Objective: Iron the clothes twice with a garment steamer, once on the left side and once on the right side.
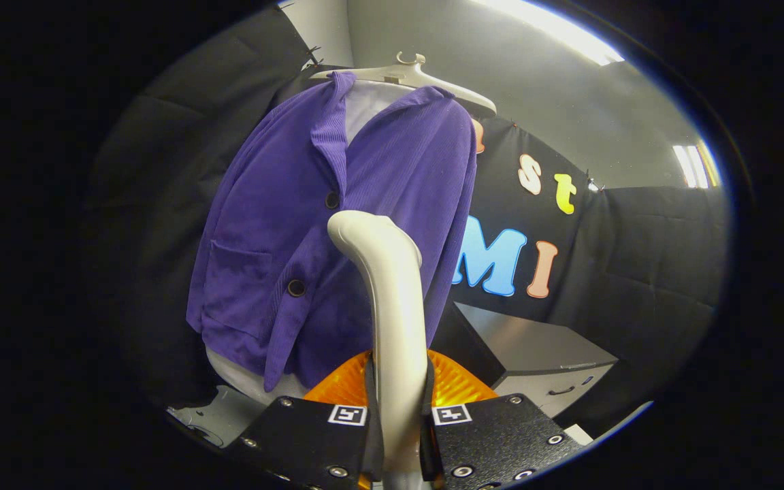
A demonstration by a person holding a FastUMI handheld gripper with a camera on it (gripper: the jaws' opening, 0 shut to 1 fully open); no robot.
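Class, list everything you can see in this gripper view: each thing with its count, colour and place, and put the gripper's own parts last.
jacket: one, purple, hanging beyond the fingers.
hanger: one, white, at the jacket's shoulders.
white garment: one, inside the jacket, showing at collar and hem.
buttons: two, dark, down the jacket's front.
cabinet: one, grey, beside the jacket, against the black cloth wall.
garment steamer: one, white with an orange base, between the fingers, head before the jacket.
gripper: one, black, fingers shut on the steamer's handle.
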